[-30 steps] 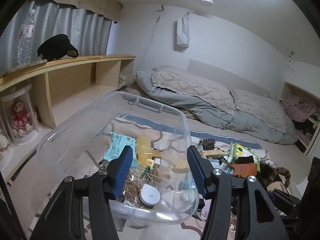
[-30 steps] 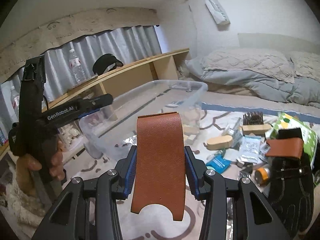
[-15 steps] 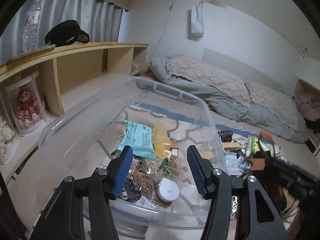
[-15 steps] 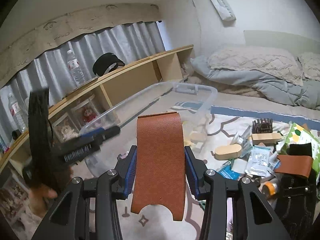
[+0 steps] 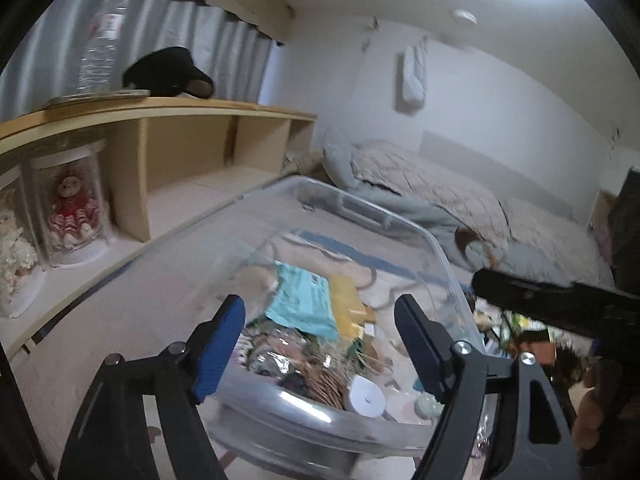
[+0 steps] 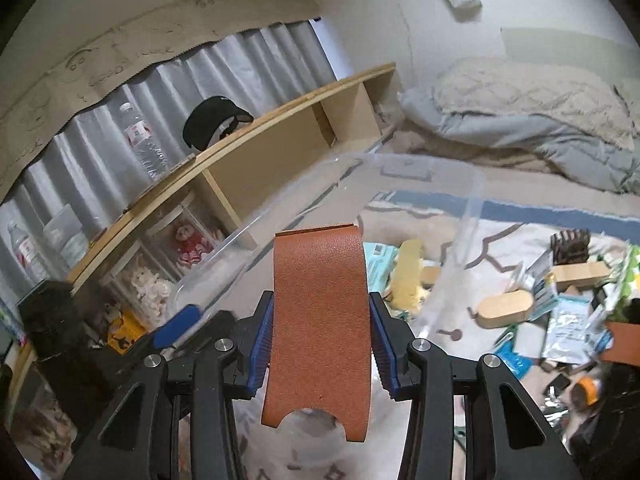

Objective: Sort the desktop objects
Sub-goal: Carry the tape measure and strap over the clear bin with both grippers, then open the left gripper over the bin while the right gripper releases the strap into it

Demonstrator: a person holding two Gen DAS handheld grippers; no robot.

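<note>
My right gripper (image 6: 320, 340) is shut on a brown leather sleeve (image 6: 320, 312), held upright just in front of the clear plastic bin (image 6: 468, 216). My left gripper (image 5: 320, 344) is open and empty, its blue pads either side of the bin's near wall (image 5: 304, 412). Inside the bin lie a teal packet (image 5: 304, 304), a yellow object (image 5: 346, 300), a white round tape (image 5: 364, 398) and several small items. The right gripper's black body (image 5: 560, 304) shows at the right of the left wrist view.
A pile of loose items lies on the mat right of the bin: a wooden block (image 6: 504, 308), a wooden brush (image 6: 572, 244), foil packets (image 6: 568, 320), a second brown sleeve (image 6: 624, 340). A wooden shelf (image 5: 160, 120) stands left, bedding (image 5: 440, 184) behind.
Both grippers have moved closer to the bin. The right gripper with the sleeve has come up to the bin's rim; the left gripper now sits low at its near wall.
</note>
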